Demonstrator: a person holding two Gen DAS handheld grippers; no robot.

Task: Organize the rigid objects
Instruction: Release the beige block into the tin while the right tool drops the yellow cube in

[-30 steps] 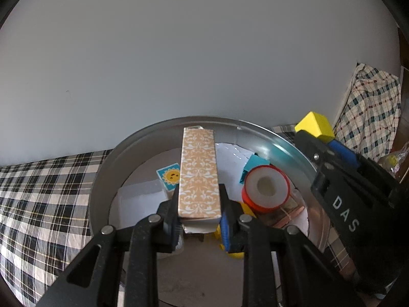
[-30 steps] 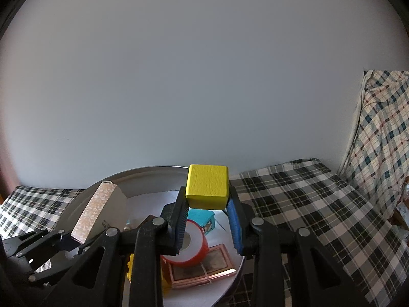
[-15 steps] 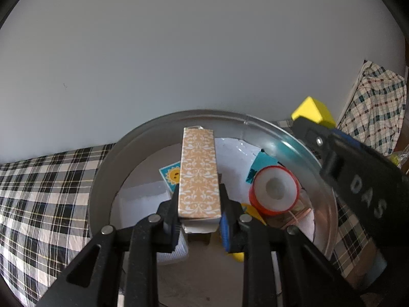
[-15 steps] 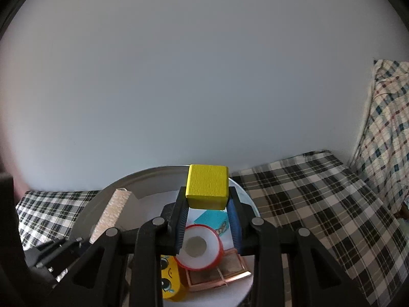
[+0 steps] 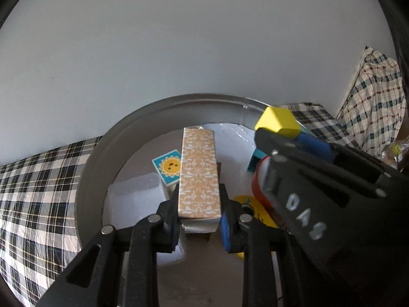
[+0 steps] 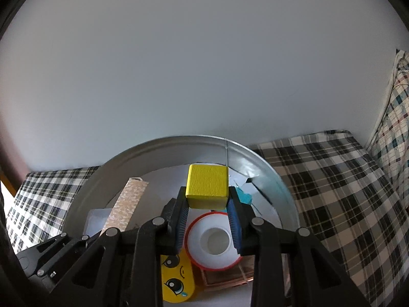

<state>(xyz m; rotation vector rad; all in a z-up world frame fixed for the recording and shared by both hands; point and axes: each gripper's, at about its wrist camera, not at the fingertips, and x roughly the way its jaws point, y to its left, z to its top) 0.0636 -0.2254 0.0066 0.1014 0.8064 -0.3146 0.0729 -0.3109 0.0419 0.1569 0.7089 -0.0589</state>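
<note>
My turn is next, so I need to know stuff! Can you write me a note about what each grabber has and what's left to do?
Left gripper: shut on the long orange patterned box, held over the round metal tub.
Right gripper: shut on the yellow wooden cube, also above the tub.
Already in the tub: red-rimmed white tape roll, yellow face toy, sun card, teal piece.
Left: put down both held things inside.

Left gripper and right gripper both point downward side by side, each with its jaws clamped on something.
</note>
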